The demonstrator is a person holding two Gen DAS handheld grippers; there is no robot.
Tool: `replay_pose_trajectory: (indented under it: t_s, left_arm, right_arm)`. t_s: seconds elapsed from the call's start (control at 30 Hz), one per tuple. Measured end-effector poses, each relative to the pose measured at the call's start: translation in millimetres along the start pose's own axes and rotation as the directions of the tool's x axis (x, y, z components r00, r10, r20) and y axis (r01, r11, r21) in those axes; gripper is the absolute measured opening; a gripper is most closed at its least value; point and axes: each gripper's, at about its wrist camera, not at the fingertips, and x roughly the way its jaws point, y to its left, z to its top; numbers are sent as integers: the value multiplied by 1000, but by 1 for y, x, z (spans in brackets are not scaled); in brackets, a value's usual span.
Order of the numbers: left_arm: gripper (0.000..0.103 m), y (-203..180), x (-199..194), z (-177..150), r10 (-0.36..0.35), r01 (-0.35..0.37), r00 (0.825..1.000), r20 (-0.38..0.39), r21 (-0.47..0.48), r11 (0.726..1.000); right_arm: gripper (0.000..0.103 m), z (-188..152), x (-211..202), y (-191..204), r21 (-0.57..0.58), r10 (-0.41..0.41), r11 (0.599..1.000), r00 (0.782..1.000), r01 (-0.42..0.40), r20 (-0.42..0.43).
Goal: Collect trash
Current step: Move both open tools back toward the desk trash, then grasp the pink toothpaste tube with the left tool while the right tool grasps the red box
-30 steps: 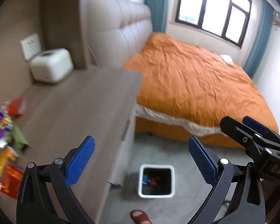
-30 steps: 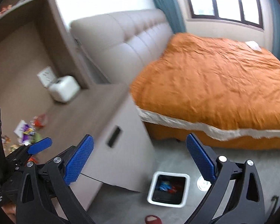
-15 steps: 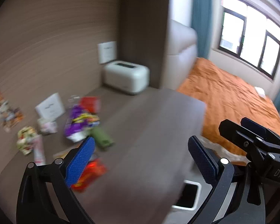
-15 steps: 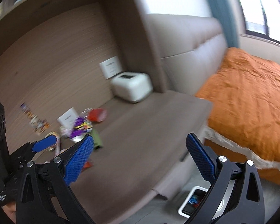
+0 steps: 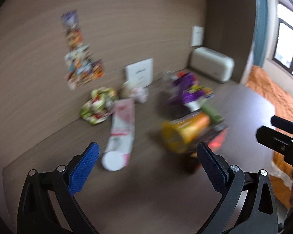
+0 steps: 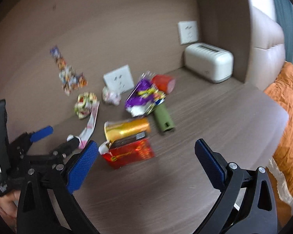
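Clearly the trash on the desk [image 6: 205, 117] is all light, crushable packaging. Nearest the right tool [image 6: 146, 156] lies a red carton [image 6: 130, 153], torn open at one end, with a gold foil tube [image 6: 127, 128] touching its far side; beyond them sit a green cylinder [image 6: 164, 120], a purple wrapper [image 6: 144, 95], a red cup [image 6: 163, 82] and, toward the wall, a crumpled green-and-white wrapper [image 6: 85, 105]. A pink-and-white pouch [image 5: 121, 134] lies just ahead of the left tool [image 5: 146, 163]. The carton looks stiff enough to pinch across its short faces, though it will likely give; the foil tube is probably slick and may roll, so its open rim seems the safer hold. The wrappers can be pinched anywhere by a fold. Both tools are spread wide with nothing between their blue pads, hovering above the desk and tilted down toward the pile, the left one a little farther in and to the left. Motion blur hides finer detail
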Motion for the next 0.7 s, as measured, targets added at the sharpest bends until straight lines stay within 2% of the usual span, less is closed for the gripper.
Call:
replay_pose_trajectory:
  t_s: [0.17,0.3,0.43,0.53,0.7]
  left_arm:
    - [98,35,35,0,-21,18,996,-88,-35,999]
    - [98,41,62,4,-29,30,990,-137,3,1000]
    - [98,43,89,5,-49,54,980,-191,20,998]
    - [98,45,100,3,-40,48,978,-203,33,998]
    - [97,54,99,-6,-79,88,974,-212,30,996]
  right_arm:
    - [99,-5,40,20,-70,-24,997,997,18,-73]
    - [99,-10,63,32,-131,-31,991,992,15,-122]
    - [99,-12,83,40,-191,-74,980,987,46,-141]
    - [99,-13,97,42,-213,-86,976,984,51,-158]
    - [99,-10,105,37,-221,-92,974,983,55,-160]
